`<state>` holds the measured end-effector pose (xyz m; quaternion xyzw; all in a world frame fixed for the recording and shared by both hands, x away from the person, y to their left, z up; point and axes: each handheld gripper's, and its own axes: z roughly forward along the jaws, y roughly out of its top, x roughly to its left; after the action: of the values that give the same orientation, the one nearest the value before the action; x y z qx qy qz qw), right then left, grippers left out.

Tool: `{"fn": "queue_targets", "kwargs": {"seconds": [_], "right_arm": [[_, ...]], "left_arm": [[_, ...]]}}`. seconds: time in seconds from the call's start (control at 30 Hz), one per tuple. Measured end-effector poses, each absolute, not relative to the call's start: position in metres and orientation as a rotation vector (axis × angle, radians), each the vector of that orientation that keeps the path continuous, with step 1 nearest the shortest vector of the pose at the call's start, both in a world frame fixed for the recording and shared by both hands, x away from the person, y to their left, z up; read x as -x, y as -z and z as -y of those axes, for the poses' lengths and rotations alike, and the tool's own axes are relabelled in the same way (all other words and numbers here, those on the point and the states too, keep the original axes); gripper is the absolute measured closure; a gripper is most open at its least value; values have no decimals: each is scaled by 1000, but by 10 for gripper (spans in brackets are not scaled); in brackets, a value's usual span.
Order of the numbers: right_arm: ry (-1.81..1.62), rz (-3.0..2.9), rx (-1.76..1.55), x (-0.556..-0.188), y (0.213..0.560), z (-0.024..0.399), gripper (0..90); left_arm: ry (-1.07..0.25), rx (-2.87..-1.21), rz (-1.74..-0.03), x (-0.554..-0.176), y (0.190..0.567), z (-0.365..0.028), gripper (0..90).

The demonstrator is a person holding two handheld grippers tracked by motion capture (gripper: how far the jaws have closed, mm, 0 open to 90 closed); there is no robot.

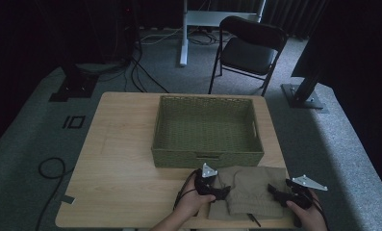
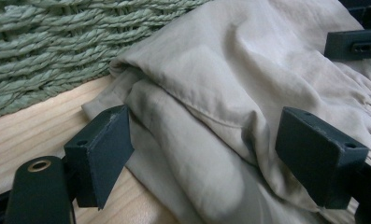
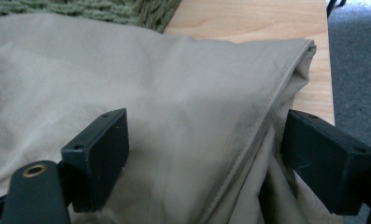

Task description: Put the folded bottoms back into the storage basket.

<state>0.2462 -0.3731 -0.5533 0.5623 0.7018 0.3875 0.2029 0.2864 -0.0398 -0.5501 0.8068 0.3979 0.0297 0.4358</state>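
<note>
A folded beige cloth lies on the wooden table at its near right, just in front of a green woven basket. My left gripper is at the cloth's left edge, open, its jaws straddling a thick fold of the cloth. My right gripper is at the cloth's right edge, open, with the seamed side of the cloth between its jaws. Near the table's front edge the cloth shows a gathered elastic band.
The basket wall stands close behind the cloth. The table's right edge drops to grey carpet. A black folding chair and cables are on the floor beyond and beside the table.
</note>
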Motion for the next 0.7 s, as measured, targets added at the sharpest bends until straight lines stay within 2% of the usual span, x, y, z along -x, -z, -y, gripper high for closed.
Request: {"fn": "queue_targets", "kwargs": {"seconds": [0.37,0.6,0.7], "right_arm": [[-991,-1999,-1565,-248,553,368,175],[-945,-2008,-1562,-246,551,363,236],[-923,-2008,-1571,-245,549,361,288]], "left_arm": [[-226,-2110,-916,-285,551,55,185],[-300,-2157,-899,-283,551,63,183],[-325,-2172,-894,-282,551,65,185]]}}
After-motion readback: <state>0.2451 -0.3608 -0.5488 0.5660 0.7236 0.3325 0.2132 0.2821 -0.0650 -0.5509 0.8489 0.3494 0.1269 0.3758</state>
